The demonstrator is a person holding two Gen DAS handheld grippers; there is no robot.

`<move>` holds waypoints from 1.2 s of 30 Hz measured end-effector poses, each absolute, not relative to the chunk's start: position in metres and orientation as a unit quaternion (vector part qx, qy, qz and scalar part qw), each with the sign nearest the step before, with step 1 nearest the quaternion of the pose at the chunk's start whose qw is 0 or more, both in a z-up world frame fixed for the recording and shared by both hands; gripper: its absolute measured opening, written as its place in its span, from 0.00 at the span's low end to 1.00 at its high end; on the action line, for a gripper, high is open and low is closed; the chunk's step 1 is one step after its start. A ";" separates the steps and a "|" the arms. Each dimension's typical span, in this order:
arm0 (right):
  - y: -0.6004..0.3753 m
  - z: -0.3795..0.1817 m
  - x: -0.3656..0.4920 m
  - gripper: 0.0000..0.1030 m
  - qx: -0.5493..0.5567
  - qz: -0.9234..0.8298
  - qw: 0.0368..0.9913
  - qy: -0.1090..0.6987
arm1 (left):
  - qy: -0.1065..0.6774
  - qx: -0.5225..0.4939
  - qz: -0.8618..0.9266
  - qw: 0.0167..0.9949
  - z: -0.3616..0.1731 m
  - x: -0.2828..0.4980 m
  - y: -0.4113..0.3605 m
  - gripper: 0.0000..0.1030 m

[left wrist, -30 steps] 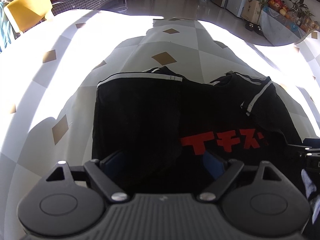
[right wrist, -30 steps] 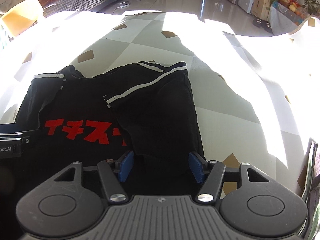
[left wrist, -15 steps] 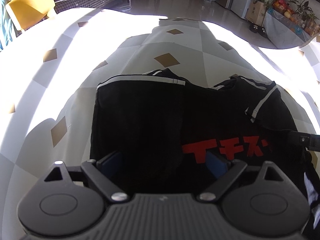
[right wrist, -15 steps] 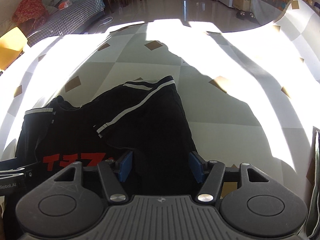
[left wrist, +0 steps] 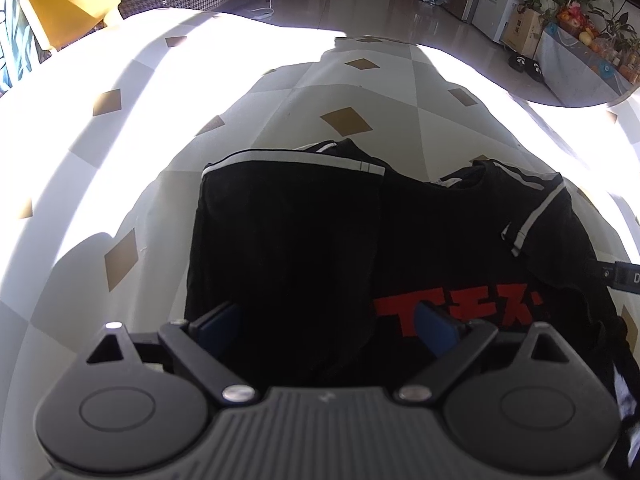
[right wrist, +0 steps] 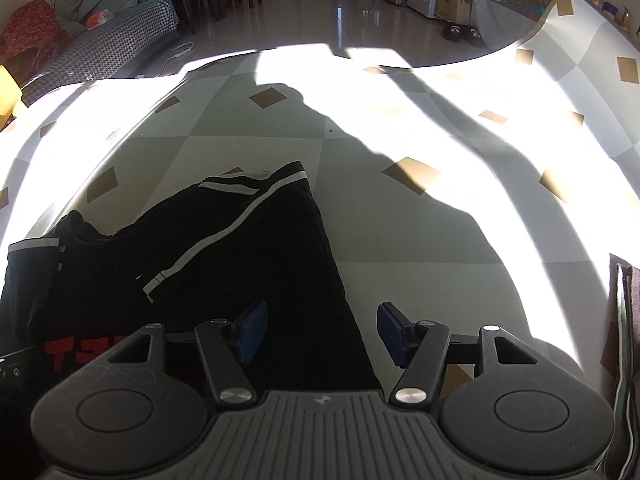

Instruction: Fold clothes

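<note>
Shirt [left wrist: 288,248] lies between both open tongs [left wrist: 326,326].

Both tools match — the left gripper [left wrist: 326,326] and right gripper [right wrist: 320,330] each have a ribbed dark-grey body, two round black housings with embossed circles, black angled link arms on silver screws, and blue pads [right wrist: 252,330] — white lettering marks the right one's side

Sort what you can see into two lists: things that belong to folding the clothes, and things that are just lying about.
Part of the job:
- black T-shirt with red lettering and white-striped sleeves
- left gripper, open
- right gripper, open
- white-and-grey diamond-patterned tablecloth

Just lying about:
- yellow chair
- houndstooth-covered sofa
- black slippers on the floor
</note>
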State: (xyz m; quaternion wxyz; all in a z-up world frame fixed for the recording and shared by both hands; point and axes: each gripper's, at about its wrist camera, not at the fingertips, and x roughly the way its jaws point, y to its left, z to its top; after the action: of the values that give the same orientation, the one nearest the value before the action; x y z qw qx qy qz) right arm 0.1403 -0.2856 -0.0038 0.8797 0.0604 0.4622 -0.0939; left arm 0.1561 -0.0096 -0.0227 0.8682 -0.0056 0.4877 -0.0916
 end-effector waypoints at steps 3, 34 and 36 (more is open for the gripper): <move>-0.289 -0.014 0.141 0.59 0.072 -0.086 0.874 0.473 | 0.493 -0.003 -0.089 0.865 -0.027 0.157 -0.010 0.93; -0.223 0.037 0.111 0.09 -0.052 0.022 0.935 0.349 | 0.484 -0.007 -0.038 0.874 -0.009 0.156 0.015 0.97; -0.216 0.040 0.109 0.09 -0.057 0.034 0.937 0.343 | 0.493 -0.006 -0.026 0.870 -0.014 0.157 0.019 0.97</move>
State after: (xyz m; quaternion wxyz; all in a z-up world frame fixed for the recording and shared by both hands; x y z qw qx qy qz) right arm 0.1088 -0.2164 0.0400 0.9369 -0.0571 0.3431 0.0336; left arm 0.1568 0.0193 -0.0137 0.8698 -0.0061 0.4927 -0.0259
